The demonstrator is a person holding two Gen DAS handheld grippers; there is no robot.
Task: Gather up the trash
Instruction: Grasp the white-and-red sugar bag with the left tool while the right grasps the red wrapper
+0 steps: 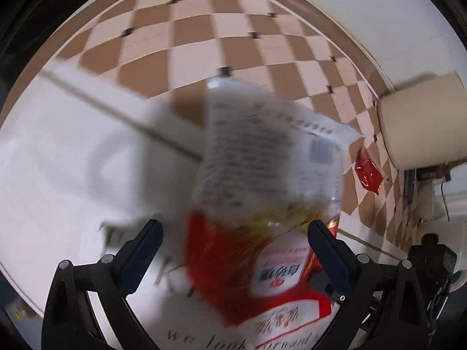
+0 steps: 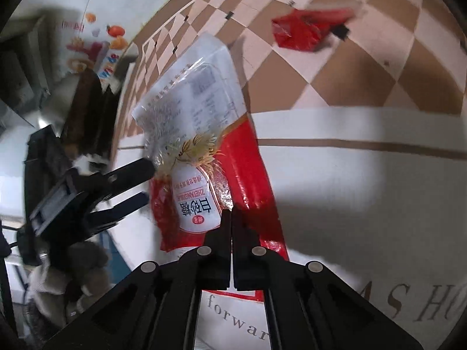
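Note:
A red, white and clear plastic food bag (image 2: 201, 157) hangs in the air over a white paper bag with grey lettering (image 2: 364, 204). My right gripper (image 2: 232, 215) is shut on the food bag's red lower edge. In the left wrist view the food bag (image 1: 262, 175) is blurred and lies between the fingers of my left gripper (image 1: 233, 233), which is open and not touching it firmly. The left gripper also shows in the right wrist view (image 2: 146, 183), open beside the bag. A crumpled red wrapper (image 2: 300, 32) lies on the checkered floor; it also shows in the left wrist view (image 1: 368, 173).
The floor (image 1: 233, 35) has brown and cream checkered tiles. A beige cylinder-like object (image 1: 423, 122) stands at the right by a white wall. Dark clutter and a colourful box (image 2: 96, 46) sit at the left in the right wrist view.

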